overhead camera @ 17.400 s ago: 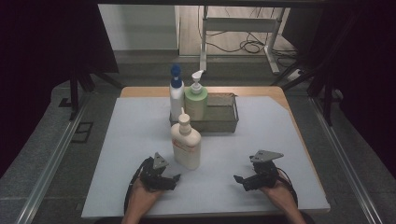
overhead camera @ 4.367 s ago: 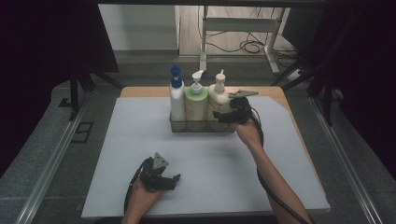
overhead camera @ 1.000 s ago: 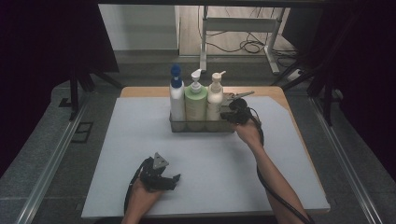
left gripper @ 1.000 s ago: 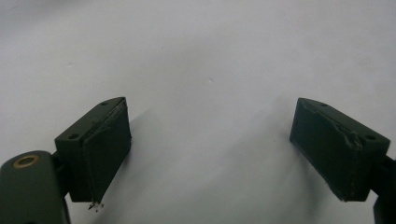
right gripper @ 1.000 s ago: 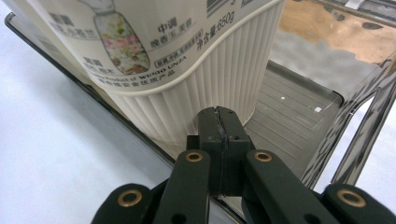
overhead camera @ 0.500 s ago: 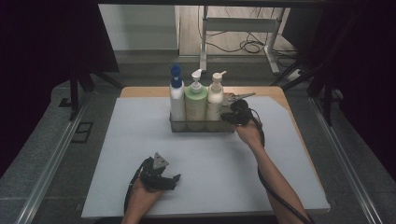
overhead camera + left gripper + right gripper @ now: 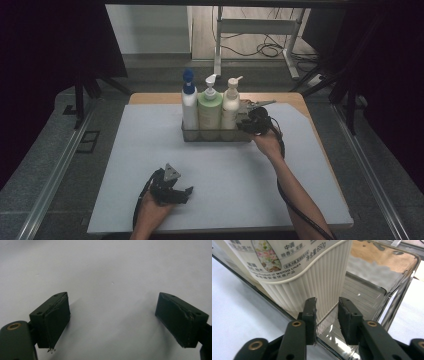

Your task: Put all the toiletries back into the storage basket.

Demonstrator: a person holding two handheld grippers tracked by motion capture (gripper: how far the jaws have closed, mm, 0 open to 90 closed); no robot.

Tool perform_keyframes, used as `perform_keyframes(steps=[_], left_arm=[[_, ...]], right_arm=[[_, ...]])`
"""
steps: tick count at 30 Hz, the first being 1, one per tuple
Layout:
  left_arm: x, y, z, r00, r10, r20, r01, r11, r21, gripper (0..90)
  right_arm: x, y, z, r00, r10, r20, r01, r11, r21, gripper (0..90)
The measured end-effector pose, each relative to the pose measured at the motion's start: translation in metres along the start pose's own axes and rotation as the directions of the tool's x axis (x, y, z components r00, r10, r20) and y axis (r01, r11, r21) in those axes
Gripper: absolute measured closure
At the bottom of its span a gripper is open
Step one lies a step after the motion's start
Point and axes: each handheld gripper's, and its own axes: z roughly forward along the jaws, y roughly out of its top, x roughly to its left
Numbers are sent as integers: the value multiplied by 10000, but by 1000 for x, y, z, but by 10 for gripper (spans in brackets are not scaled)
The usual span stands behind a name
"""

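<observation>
A clear basket [image 7: 216, 135] at the table's far middle holds three pump bottles: a blue-capped white bottle [image 7: 189, 102], a green bottle [image 7: 210, 107] and a cream bottle [image 7: 230, 102]. My right gripper [image 7: 246, 125] is at the basket's right end beside the cream bottle [image 7: 312, 277]. Its jaws [image 7: 327, 303] have just been opening. The basket's clear wall [image 7: 325, 323] passes between them and the pads do not press on it. My left gripper [image 7: 182, 192] rests near the front edge. It [image 7: 112, 307] stands open over bare white table.
The white mat [image 7: 125, 165] covers most of the table, with a strip of wood [image 7: 295, 100] showing behind the basket. The right half of the basket [image 7: 367, 287] has nothing in it. Metal rails [image 7: 55, 175] run along both sides of the table.
The cream bottle, once in the middle of the table, now stands in the basket, and the right hand has gone there with it. Over the last second neither hand has shifted.
</observation>
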Motion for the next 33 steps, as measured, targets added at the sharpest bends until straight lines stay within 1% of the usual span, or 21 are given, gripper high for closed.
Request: perform_keyframes(steps=[5, 10, 15, 21, 27, 33], left_arm=[[0, 0, 0, 10000, 0, -2, 0, 10000, -2, 124], [0, 0, 0, 10000, 2, -2, -2, 10000, -1, 124], [0, 0, 0, 10000, 5, -5, -5, 10000, 1, 124], [0, 0, 0, 10000, 1, -3, -1, 10000, 0, 124], [0, 0, 0, 10000, 2, -6, -2, 10000, 1, 124], [0, 0, 0, 10000, 5, -7, -5, 10000, 2, 124]], right_arm=[[-1, -1, -3, 10000, 55, 16, -55, 9999, -121, 595], [-1, -1, -9, 10000, -55, 45, 56, 9997, -225, 548], [-1, -1, -14, 10000, -54, -38, 52, 9994, -355, 498], [1, -2, -19, 9997, -210, -134, 204, 9990, -395, 442], [1, -4, -22, 9996, -258, -94, 254, 9989, -390, 387], [2, -7, -27, 9992, -366, -177, 359, 9986, -394, 350]])
